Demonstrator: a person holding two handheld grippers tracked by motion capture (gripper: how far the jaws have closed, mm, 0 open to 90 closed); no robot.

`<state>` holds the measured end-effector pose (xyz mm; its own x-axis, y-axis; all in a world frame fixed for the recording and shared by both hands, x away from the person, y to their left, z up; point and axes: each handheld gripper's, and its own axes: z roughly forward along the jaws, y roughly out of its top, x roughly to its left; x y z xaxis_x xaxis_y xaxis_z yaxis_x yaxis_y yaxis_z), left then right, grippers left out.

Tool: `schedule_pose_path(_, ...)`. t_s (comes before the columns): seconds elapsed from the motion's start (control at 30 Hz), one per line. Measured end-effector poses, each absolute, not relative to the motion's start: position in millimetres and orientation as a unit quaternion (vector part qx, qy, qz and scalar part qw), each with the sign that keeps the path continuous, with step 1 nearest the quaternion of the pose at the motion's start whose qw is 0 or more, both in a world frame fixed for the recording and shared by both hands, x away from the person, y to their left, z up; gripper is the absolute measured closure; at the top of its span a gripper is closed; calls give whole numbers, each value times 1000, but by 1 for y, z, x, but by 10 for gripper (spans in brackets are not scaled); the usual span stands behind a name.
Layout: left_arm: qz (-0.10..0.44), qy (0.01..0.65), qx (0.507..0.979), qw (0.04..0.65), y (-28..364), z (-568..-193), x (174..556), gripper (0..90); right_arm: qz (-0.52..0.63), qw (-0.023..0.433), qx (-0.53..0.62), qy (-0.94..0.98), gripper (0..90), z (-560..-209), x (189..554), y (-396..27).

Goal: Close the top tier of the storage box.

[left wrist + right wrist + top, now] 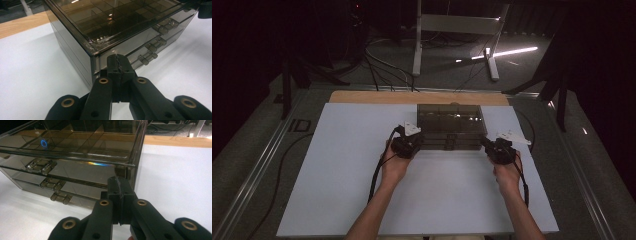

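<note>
Smoked drawer box [451, 126] seen at frame centre on white board [337, 175]; contents unclear. Left gripper [119, 65] and right gripper [119, 187] closed, empty, at front corners.

White board [337, 175] covers the wooden table [362, 96].

The high view is being lit unevenly: the white rectangular table surface [362, 175] is being shown pale and evenly bright, while the surroundings are being lost in near-black. A bright strip of light [507, 52] is being reflected off the grey floor beyond the table. The high view is being rendered soft and slightly grainy.

In the left gripper view, small glints are being thrown off the top of the smoky transparent plastic drawer box [107, 22]. In the right gripper view, a blue ring-shaped reflection [43, 143] and a rainbow streak are being caught on the box, and the black jaws are being blurred slightly at the bottom edge.
</note>
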<state>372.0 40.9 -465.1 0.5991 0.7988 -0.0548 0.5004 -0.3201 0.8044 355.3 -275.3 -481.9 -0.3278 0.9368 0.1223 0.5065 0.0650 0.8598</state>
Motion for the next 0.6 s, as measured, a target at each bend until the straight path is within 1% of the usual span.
schedule_pose_path(0.43, 180, 413, 789, 417, 40, -465, 373, 900, 438, 246, 523, 689, 890, -483, 355, -275)
schedule_pose_path(0.6, 176, 397, 796, 422, 41, -464, 369, 850, 433, 245, 519, 695, 866, -484, 355, -275)
